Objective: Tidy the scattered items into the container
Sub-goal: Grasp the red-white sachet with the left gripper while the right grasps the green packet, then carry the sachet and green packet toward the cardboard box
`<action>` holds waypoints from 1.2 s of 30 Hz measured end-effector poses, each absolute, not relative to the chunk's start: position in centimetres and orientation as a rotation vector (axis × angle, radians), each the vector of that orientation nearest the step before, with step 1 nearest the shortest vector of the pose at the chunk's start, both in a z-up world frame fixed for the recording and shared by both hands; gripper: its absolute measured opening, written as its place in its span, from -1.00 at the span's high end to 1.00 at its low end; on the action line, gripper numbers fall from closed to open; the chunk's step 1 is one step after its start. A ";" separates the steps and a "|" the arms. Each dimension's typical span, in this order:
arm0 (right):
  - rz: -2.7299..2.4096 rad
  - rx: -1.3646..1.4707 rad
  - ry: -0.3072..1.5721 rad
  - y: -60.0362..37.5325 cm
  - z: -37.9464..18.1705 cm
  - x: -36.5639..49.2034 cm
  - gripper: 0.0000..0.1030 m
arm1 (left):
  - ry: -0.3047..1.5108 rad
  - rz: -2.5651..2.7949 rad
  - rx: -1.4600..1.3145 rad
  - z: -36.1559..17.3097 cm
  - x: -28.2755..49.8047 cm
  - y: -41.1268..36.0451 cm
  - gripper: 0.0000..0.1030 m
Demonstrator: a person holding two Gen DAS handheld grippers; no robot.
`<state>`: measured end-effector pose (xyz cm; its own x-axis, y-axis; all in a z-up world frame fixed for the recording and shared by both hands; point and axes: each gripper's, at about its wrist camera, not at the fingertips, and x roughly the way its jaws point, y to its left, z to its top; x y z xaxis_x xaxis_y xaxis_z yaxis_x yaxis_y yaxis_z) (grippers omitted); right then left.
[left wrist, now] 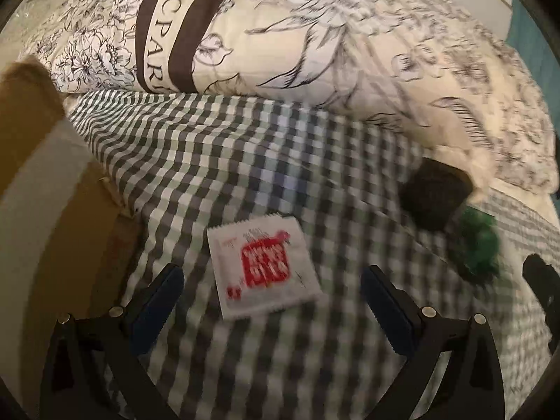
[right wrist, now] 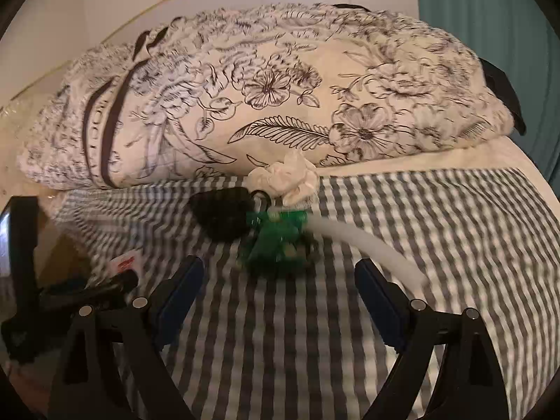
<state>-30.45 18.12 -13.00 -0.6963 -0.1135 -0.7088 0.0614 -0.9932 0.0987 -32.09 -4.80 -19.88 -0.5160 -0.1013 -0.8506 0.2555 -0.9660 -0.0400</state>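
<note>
A white packet [left wrist: 264, 266] with red print lies flat on the checked cloth [left wrist: 245, 161], between the spread fingers of the left gripper [left wrist: 271, 292], which holds nothing; a cardboard box [left wrist: 45, 182] stands at the cloth's left edge; a green object [right wrist: 276, 239], black pouch [right wrist: 222, 215], crumpled tissue [right wrist: 290, 176] and white tube [right wrist: 371, 245] cluster beyond the right gripper [right wrist: 280, 288], also wide open and empty; a floral pillow [right wrist: 266, 105] lies behind.
</note>
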 end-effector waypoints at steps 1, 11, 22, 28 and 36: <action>-2.814 1.205 -0.098 17.9 -13.5 -31.4 -0.71 | 0.245 -2.547 1.426 -20.3 -32.5 -5.0 -1.00; -2.789 1.402 -0.092 16.9 -18.8 -37.1 -0.47 | 0.249 -2.552 1.392 -22.0 -33.4 -5.9 -0.99; -2.826 1.322 -0.122 18.6 -17.0 -34.1 0.14 | 0.227 -2.652 1.404 -19.9 -31.3 -4.9 0.22; -2.862 1.206 -0.162 20.1 -13.2 -29.1 0.15 | 0.202 -2.747 1.315 -16.0 -26.7 -3.3 0.22; -2.917 1.052 -0.180 21.2 -7.9 -19.3 0.15 | 0.172 -2.902 1.189 -9.8 -17.7 -0.9 0.22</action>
